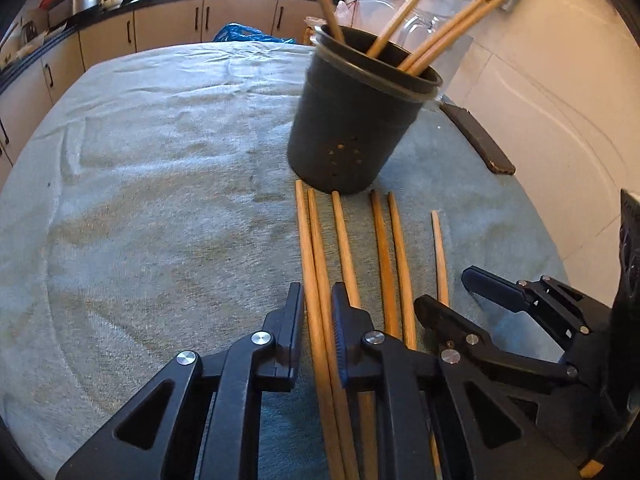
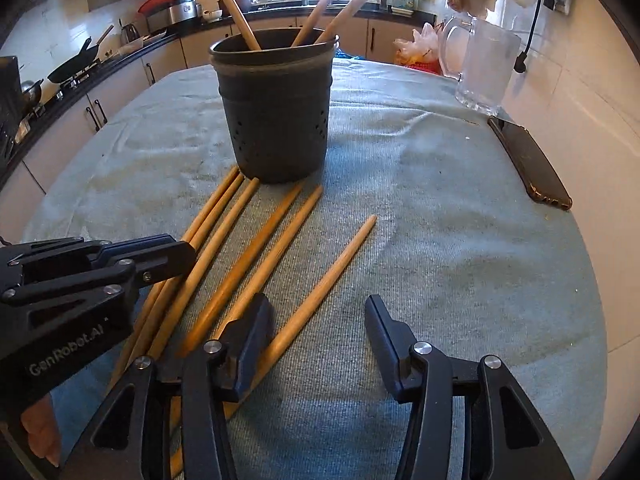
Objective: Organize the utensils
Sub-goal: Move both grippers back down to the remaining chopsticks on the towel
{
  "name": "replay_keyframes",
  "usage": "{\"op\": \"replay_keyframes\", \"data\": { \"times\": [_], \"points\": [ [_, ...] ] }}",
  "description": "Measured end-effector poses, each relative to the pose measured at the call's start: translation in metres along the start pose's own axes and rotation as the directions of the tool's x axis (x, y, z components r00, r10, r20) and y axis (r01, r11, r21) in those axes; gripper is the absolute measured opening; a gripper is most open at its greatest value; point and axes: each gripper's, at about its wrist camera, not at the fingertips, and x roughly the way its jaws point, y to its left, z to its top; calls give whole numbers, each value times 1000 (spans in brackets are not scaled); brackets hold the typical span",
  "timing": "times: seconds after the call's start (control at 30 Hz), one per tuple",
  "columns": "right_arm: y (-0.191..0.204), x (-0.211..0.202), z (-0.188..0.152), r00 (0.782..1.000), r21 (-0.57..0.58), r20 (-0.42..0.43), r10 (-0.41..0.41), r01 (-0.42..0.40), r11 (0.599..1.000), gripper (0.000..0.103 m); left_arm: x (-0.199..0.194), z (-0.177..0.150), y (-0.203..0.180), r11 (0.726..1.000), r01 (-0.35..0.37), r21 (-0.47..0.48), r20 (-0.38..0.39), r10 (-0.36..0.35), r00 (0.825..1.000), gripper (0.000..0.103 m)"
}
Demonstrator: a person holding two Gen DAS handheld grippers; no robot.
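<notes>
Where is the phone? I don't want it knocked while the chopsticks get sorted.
The phone lies flat near the right edge of the cloth-covered table in the right wrist view, just in front of the glass mug.

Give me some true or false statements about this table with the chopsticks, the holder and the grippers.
1. Six chopsticks lie on the cloth. True.
2. The dark holder is tipped over. False: it stands upright.
3. The holder is empty. False: standing chopsticks lean inside it.
4. A phone lies on the cloth. True.
5. The right hand-held gripper clamps a chopstick. False: it is open, with nothing between its fingers.
</notes>
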Motion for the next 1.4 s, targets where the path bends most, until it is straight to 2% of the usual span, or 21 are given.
{"op": "replay_keyframes", "data": {
  "times": [0.23,0.5,0.6,0.83,0.97,1.1,1.3,1.4],
  "points": [
    [-10,-10,-2,1000,0,-4,8,-8,1000,54,-8,-7,25,998,31,-46,16,-31,999,16],
    [-54,-28,-27,1000,37,-22,-15,16,999,54,-24,-19,50,995,34,-89,27,-31,999,21],
    [-67,-33,-35,1000,54,-11,-27,28,998,54,-25,-19,47,997,4,-76,26,-2,1000,21],
    [-69,-36,-40,999,60,10,-40,39,997,56,-25,-17,30,998,39,-45,41,-37,998,21],
    [-70,-37,-41,999,68,17,-35,34,997,56,-15,-17,19,1000,8,-4,3,-8,1000,21],
    [-70,-37,-44,999,69,22,-36,34,997,57,-14,-18,21,1000,6,-14,7,-6,1000,19],
    [-69,-36,-45,999,67,31,-27,25,997,60,-16,-20,33,997,51,-64,21,-49,999,19],
    [-68,-35,-45,999,60,32,-29,27,998,62,-16,-20,34,997,44,-63,22,-43,999,19]
  ]
}}
